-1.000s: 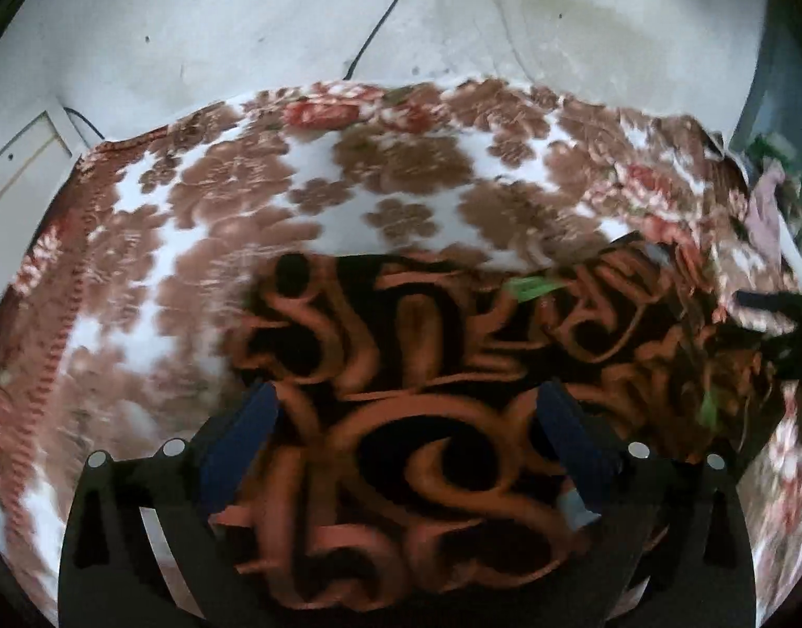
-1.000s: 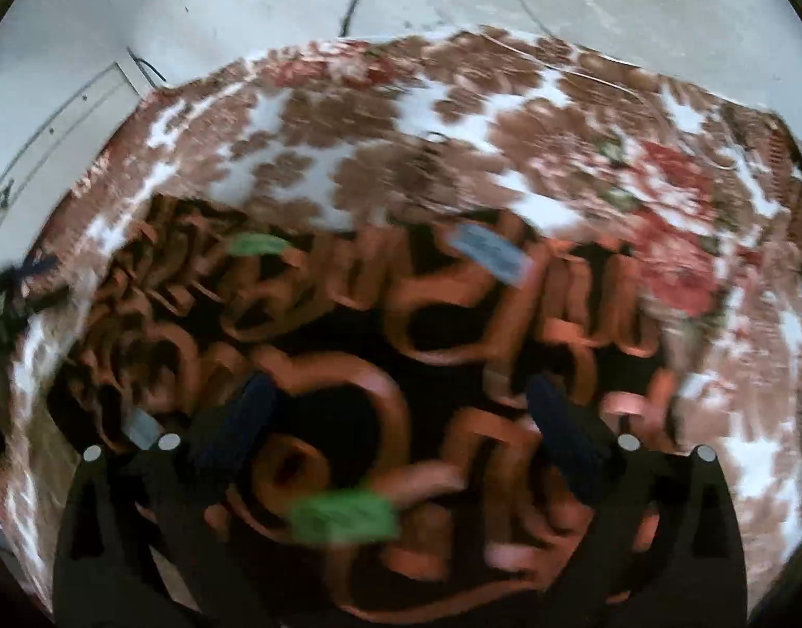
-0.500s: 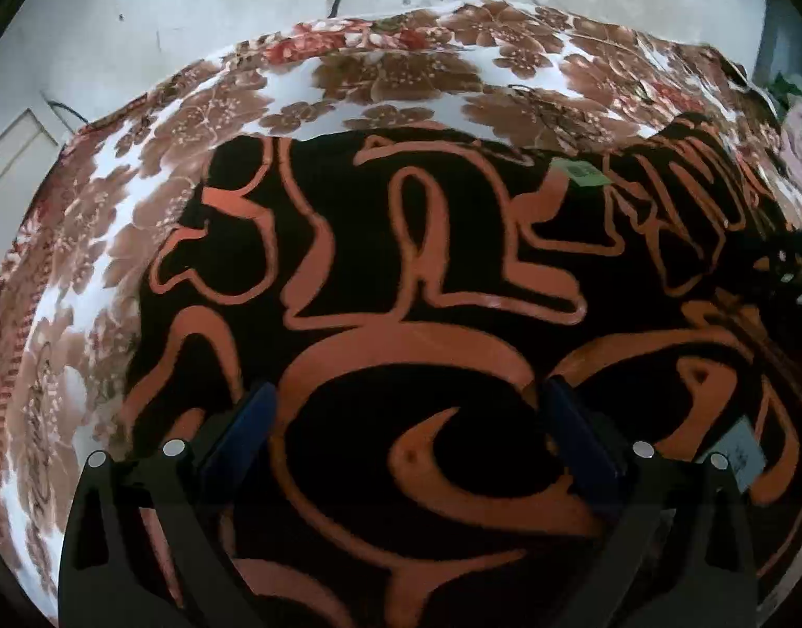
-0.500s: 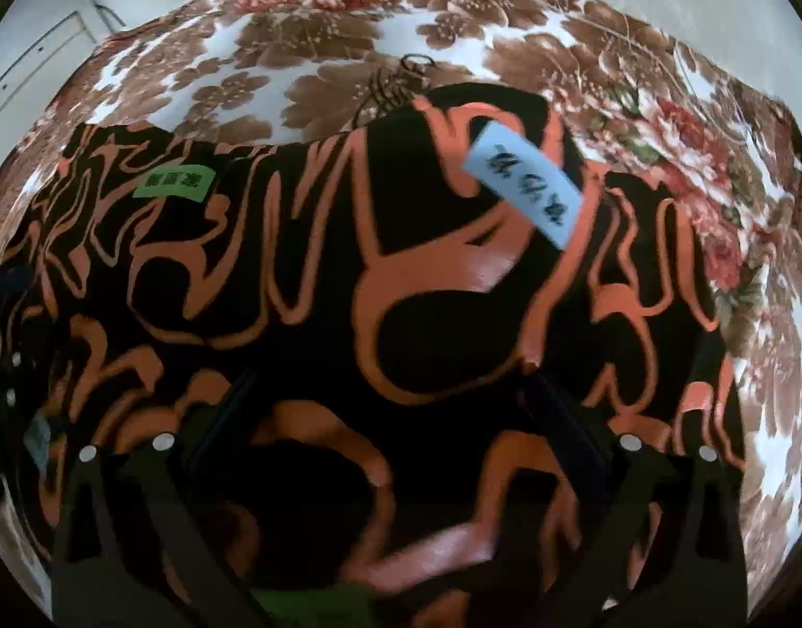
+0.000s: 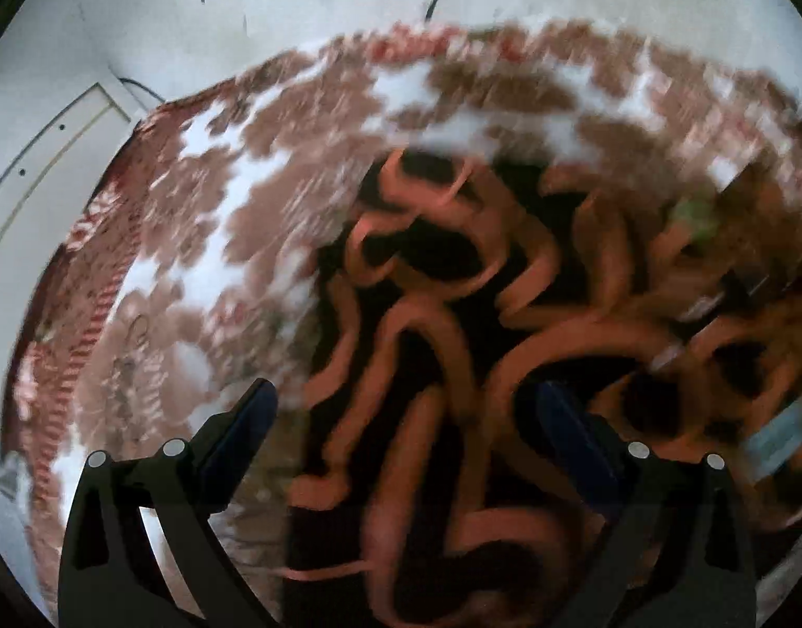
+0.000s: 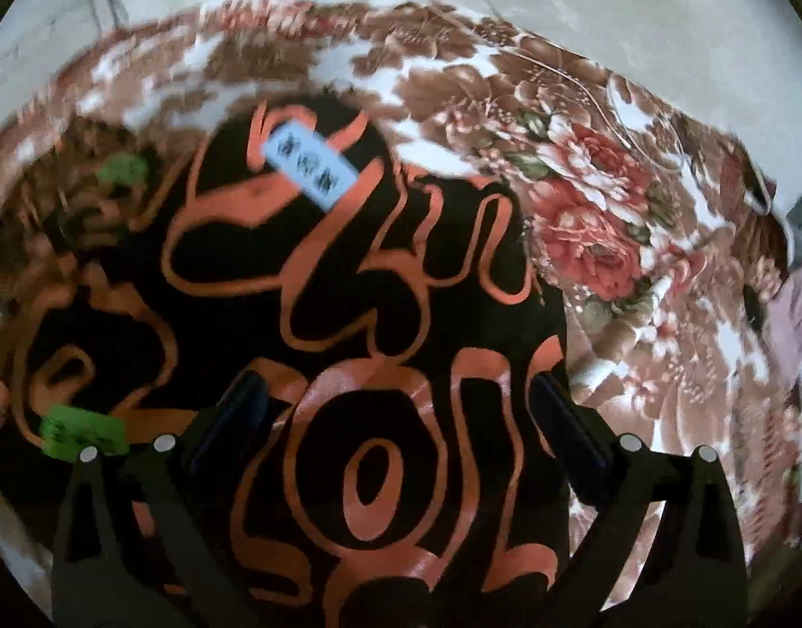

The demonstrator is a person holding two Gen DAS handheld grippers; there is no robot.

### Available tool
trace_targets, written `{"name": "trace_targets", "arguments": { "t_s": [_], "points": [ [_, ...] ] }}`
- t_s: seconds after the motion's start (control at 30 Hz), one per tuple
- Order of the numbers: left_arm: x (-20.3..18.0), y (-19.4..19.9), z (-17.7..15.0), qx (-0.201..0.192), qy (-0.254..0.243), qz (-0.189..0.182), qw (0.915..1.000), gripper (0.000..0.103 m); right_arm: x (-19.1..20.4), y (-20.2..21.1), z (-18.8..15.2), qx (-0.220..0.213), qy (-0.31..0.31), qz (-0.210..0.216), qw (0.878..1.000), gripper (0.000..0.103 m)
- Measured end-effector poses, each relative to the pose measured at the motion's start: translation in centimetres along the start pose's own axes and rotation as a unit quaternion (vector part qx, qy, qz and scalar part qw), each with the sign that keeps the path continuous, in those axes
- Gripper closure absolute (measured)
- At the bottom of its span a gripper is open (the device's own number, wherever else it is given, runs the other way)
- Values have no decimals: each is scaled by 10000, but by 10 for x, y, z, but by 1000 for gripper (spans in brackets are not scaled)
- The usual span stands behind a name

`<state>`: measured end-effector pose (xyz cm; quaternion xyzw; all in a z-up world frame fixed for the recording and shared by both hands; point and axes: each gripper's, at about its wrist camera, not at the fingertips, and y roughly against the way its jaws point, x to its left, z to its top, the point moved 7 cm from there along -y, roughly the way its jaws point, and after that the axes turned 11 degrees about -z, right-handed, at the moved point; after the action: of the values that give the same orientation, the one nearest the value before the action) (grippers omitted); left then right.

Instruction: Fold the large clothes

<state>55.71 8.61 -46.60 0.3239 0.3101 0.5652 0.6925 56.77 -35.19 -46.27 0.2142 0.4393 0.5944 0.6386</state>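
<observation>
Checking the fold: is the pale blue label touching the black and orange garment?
Touching. The right wrist view shows the pale blue label lying flat on the black and orange garment.

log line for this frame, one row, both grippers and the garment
left gripper: open | right gripper: open | black and orange garment: on floral blanket, under both grippers | left view: blurred

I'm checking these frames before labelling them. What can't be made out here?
- Left wrist view: motion blur smears the black and orange garment, so its folds and edges are unreadable.
- Right wrist view: printing on the blue tag is blurred.
- Both views: the garment's near part is cut off by the bottom edge.
</observation>
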Motion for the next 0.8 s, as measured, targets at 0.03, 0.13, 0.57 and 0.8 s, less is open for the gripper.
{"name": "trace_targets", "arguments": {
  "t_s": [0.03, 0.13, 0.57, 0.8],
  "points": [
    [-9, 2, 8, -89, 34, -138, 9999, 6, -5, 0, 2, 14, -105, -49, 9999, 5],
    [-55, 3, 33, -335, 0, -701, 9970, 5, -24, -19, -3, 405, -439, -416, 9973, 5],
    [-51, -73, 17, 178, -237, -380, 9988, 4, -64, -56, -54, 688, -367, -661, 9948, 5],
    [-1, -54, 11, 126, -21, 212, 9997, 4, -74, -51, -59, 885, -541, -779, 9916, 5]
  ]
}}
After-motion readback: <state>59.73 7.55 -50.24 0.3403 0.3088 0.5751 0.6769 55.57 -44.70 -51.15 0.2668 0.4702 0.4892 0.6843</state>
